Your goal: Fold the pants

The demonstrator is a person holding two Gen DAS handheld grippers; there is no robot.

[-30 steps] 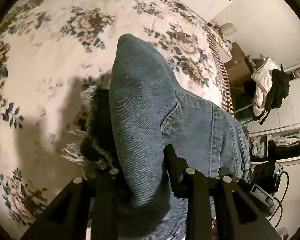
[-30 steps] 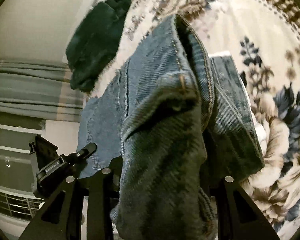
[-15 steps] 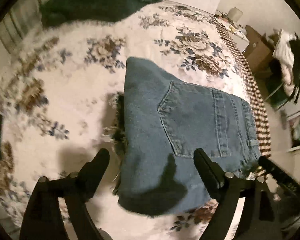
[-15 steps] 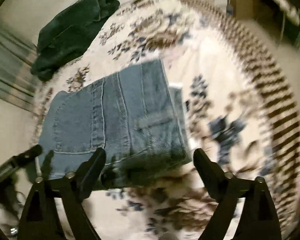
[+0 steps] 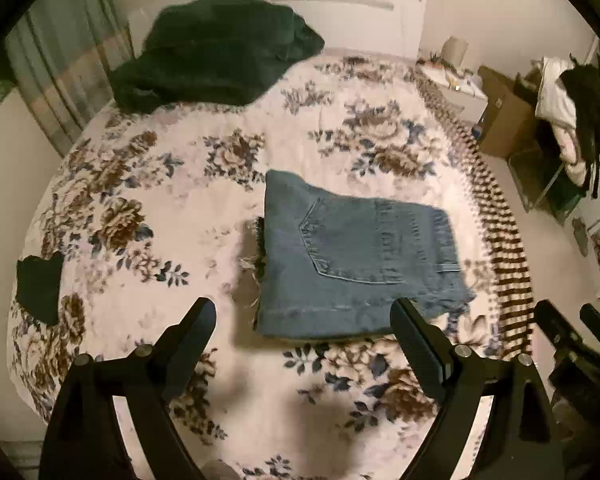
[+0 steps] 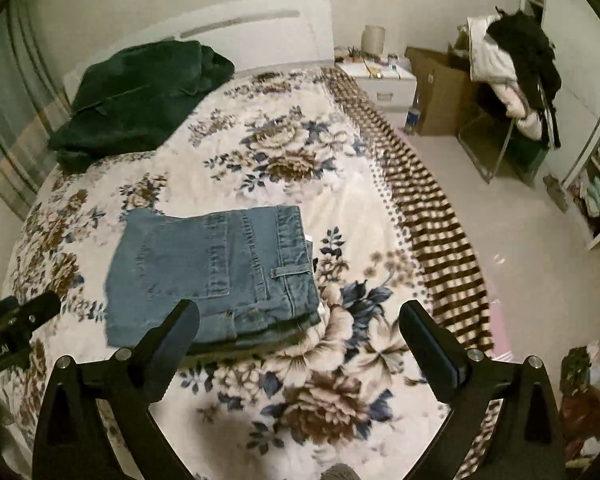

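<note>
The blue denim pants lie folded into a flat rectangle on the floral bedspread, back pocket up, frayed hems poking out at the left side. They also show in the right wrist view. My left gripper is open and empty, held above the near edge of the pants. My right gripper is open and empty, above the bed just right of the pants' near corner. The other gripper's body shows at the right edge of the left wrist view.
A dark green garment lies heaped at the head of the bed, also in the right wrist view. A small dark cloth lies at the bed's left. A nightstand, cardboard box and a chair with clothes stand on the right.
Both grippers let go of the denim, opened and pulled back and up from the bed. The pants went from held up to lying folded flat.
</note>
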